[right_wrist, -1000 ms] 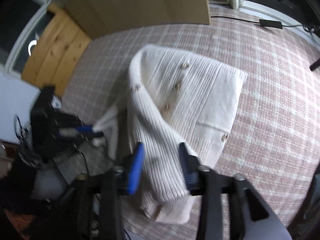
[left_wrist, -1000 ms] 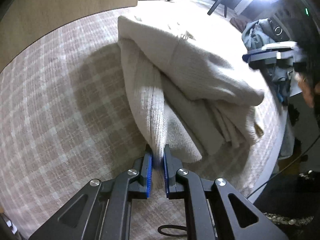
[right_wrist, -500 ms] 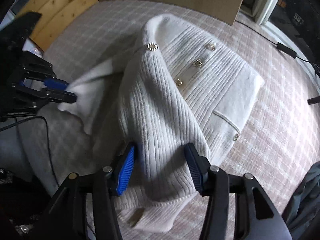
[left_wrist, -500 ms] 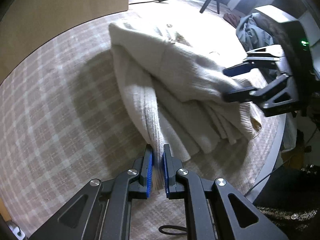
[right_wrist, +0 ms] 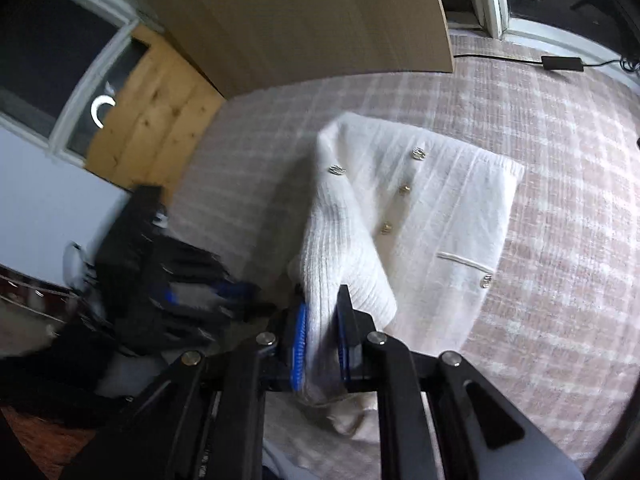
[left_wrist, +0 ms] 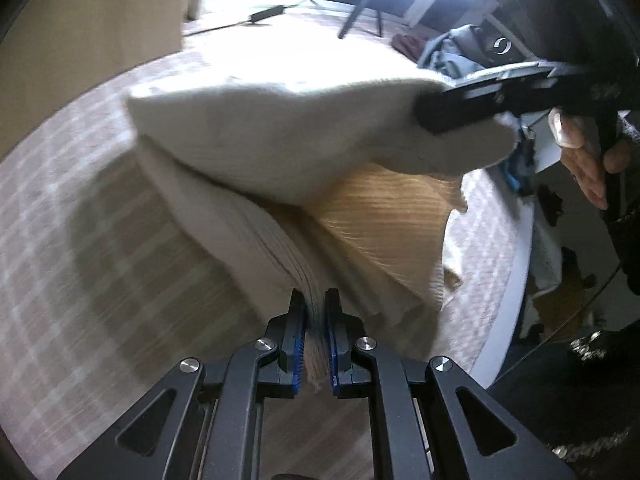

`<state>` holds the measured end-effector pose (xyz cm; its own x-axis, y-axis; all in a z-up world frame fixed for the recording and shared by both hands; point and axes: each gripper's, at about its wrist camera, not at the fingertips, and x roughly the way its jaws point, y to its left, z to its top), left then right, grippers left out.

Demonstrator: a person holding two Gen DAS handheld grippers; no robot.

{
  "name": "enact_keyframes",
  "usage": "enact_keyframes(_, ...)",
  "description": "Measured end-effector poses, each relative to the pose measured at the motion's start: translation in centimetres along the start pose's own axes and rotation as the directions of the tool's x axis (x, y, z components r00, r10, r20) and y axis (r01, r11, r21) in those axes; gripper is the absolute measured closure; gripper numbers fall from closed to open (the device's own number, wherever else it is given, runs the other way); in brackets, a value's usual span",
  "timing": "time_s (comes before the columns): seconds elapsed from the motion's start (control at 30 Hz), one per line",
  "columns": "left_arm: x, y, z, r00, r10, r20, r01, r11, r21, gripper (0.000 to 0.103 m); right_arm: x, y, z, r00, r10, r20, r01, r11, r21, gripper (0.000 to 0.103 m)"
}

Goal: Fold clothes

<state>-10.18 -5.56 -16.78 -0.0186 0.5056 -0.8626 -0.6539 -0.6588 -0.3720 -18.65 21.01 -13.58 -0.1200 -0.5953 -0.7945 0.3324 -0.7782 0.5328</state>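
A cream ribbed knit cardigan (right_wrist: pixel 436 208) with gold buttons lies on a pink-and-white checked cloth (right_wrist: pixel 560 184), its near part lifted off the surface. My left gripper (left_wrist: pixel 315 336) is shut on a bunched sleeve edge of the cardigan (left_wrist: pixel 280 148). My right gripper (right_wrist: pixel 322 344) is shut on a thick fold of the ribbed knit. In the left wrist view the right gripper (left_wrist: pixel 460 106) holds the upper flap up at the right, with a hand (left_wrist: pixel 580 160) behind it. In the right wrist view the left gripper (right_wrist: pixel 224 292) shows blurred at the left.
A wooden headboard panel (right_wrist: pixel 304 24) stands behind the checked cloth. A power adapter with cable (right_wrist: pixel 560 63) lies at the far edge. A heap of grey-blue clothing (left_wrist: pixel 452 54) sits beyond the cardigan, and the surface's rounded edge (left_wrist: pixel 508 300) drops off at the right.
The right gripper has shut on the ribbed fold it straddled open before. Both grippers have lifted, raising the cardigan's near part so light shines through the knit.
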Motion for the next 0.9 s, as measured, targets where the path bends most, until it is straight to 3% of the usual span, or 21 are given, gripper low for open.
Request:
enact_keyframes(0.1,2.9,-0.3,0.8,0.998,-0.057,0.012,0.057,0.998,-0.025,0.093,-0.4,0.7,-0.1,1.000,-0.001,0.007,0.001,1.000,-0.015,0.090)
enact_keyframes(0.17,5.4,0.6,1.0,0.997,-0.080,-0.020,0.078,0.994,-0.074,0.091,0.1,1.5,-0.5,1.000,-0.005,-0.005,0.004,1.000,-0.024,0.090)
enact_keyframes(0.27,4.5,1.5,0.6,0.989,-0.148,0.016,0.149,0.978,-0.148,0.077,0.9,2.9,-0.9,1.000,-0.008,-0.024,0.007,0.999,-0.036,0.090)
enact_keyframes(0.33,2.9,1.3,-0.4,0.990,-0.136,0.030,0.139,0.981,-0.136,0.069,2.1,4.3,-1.1,0.999,-0.003,-0.037,0.001,0.999,-0.044,0.090)
enact_keyframes(0.43,1.0,1.3,-1.8,0.994,-0.102,0.038,0.106,0.986,-0.126,0.065,3.3,5.1,-1.3,0.998,-0.002,-0.064,-0.002,0.998,-0.061,0.090)
enact_keyframes(0.67,0.2,2.6,-1.8,0.995,-0.015,0.102,0.028,0.992,-0.126,0.065,7.5,6.6,-1.8,0.993,0.019,-0.117,-0.029,0.996,-0.086,0.090)
enact_keyframes(0.9,-0.6,4.0,-1.9,0.983,0.072,0.166,-0.050,0.990,-0.132,0.070,1.3,4.0,-0.1,1.000,0.025,-0.003,-0.026,1.000,-0.011,0.090)
